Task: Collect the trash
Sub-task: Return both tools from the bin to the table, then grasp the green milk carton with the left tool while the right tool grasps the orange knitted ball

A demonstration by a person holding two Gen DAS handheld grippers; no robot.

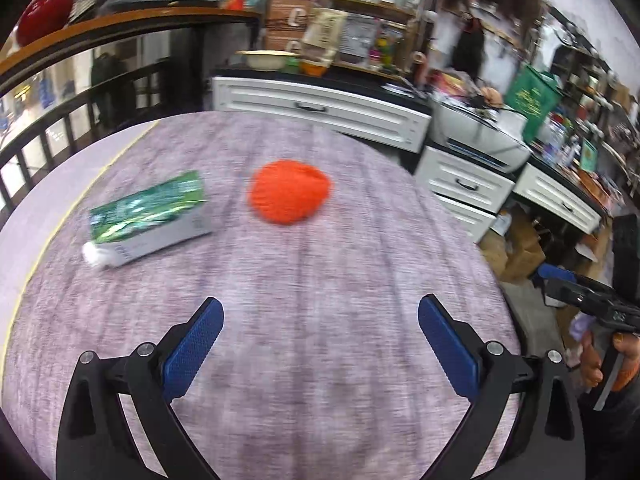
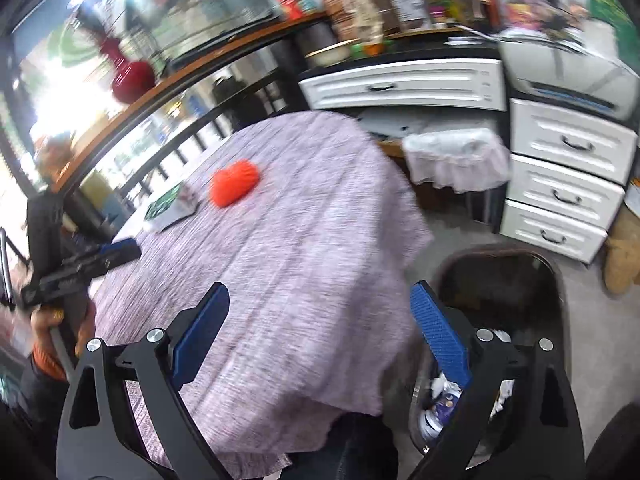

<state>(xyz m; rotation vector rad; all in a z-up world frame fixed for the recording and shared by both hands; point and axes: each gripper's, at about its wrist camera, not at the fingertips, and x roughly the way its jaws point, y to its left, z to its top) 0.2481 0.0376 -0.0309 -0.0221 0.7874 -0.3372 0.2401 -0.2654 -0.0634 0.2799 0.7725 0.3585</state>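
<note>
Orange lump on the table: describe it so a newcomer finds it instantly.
Start at the table with the purple-grey cloth. Near its far middle lies the orange crumpled ball, right of a flat green-and-white box. It is the only round, bright orange item there.

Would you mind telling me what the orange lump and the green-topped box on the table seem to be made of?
The orange lump looks like crumpled soft plastic or netting, matte and irregular in outline, though motion blur leaves it open. The green-topped box looks like printed cardboard: flat faces, crisp edges, a glossy green top and a grey side. The white wad at its end looks like tissue.
</note>
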